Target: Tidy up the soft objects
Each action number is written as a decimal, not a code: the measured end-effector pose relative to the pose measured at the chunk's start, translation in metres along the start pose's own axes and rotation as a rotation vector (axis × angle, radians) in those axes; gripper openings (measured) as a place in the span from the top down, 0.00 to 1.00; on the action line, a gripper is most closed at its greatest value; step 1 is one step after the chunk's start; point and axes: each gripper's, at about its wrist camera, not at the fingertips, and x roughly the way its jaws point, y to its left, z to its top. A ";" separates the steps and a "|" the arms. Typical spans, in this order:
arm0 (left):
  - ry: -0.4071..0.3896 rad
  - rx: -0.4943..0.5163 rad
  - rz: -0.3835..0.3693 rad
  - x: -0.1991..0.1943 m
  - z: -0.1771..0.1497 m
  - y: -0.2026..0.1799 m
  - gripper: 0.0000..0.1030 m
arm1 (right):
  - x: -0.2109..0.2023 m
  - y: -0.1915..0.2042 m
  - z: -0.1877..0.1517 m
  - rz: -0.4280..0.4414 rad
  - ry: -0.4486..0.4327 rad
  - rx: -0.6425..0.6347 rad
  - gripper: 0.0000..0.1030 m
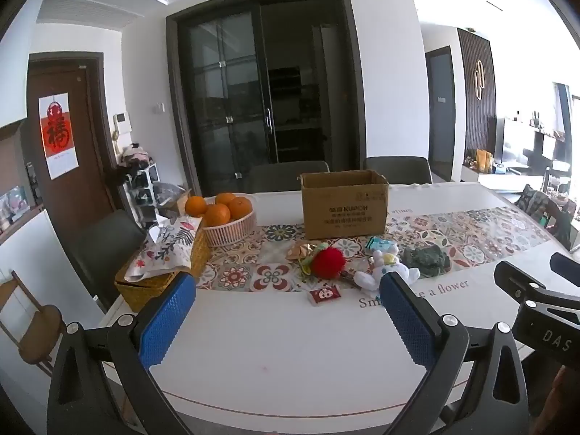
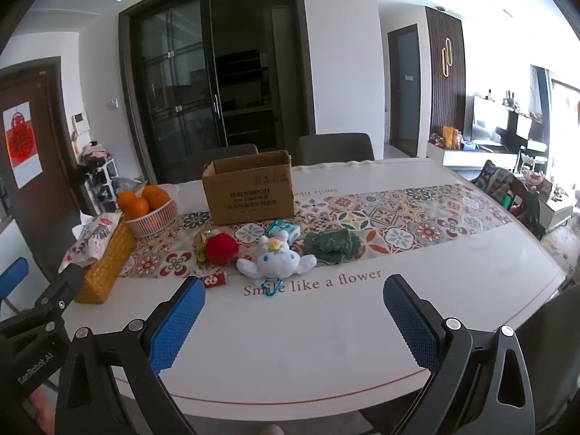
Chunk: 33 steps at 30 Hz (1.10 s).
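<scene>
1. The left tool [image 1: 286, 311] and the right tool [image 2: 293, 313] both hover with fingers spread wide, holding nothing.
2. The white plush toy with blue ears [image 2: 277, 262], the red fluffy pompom [image 2: 222, 249] and the dark green knitted cloth [image 2: 331, 245] lie mid-counter, near the open brown cardboard box [image 2: 250, 190].
3. They look light and squashy; I would pinch each at its thick middle.
</scene>
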 end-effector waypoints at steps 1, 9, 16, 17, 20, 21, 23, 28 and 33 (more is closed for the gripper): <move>-0.005 0.007 0.006 0.000 0.000 0.000 0.00 | 0.000 0.000 0.000 -0.002 0.003 -0.001 0.03; -0.014 0.006 -0.013 0.001 0.003 0.005 0.00 | -0.001 -0.001 0.000 0.002 -0.007 0.001 0.03; -0.034 -0.001 -0.007 0.000 0.009 0.009 0.00 | 0.000 0.000 -0.001 0.002 -0.008 0.001 0.03; -0.041 -0.004 -0.002 -0.004 0.006 0.005 0.00 | 0.000 0.000 -0.001 0.001 -0.009 0.001 0.03; -0.044 -0.010 -0.001 -0.007 0.003 0.004 0.00 | 0.000 -0.001 -0.001 0.001 -0.011 0.002 0.03; -0.046 -0.006 0.000 -0.007 0.003 0.002 0.00 | 0.000 -0.001 -0.001 0.002 -0.011 0.002 0.03; -0.046 -0.007 -0.001 -0.009 0.003 0.003 0.00 | 0.000 0.000 -0.002 0.001 -0.011 0.000 0.03; -0.047 -0.006 0.000 -0.009 0.003 0.003 0.00 | -0.001 0.001 0.000 0.003 -0.011 -0.001 0.03; -0.046 -0.008 -0.001 -0.009 0.005 0.003 0.00 | -0.001 0.001 0.000 0.002 -0.012 -0.001 0.03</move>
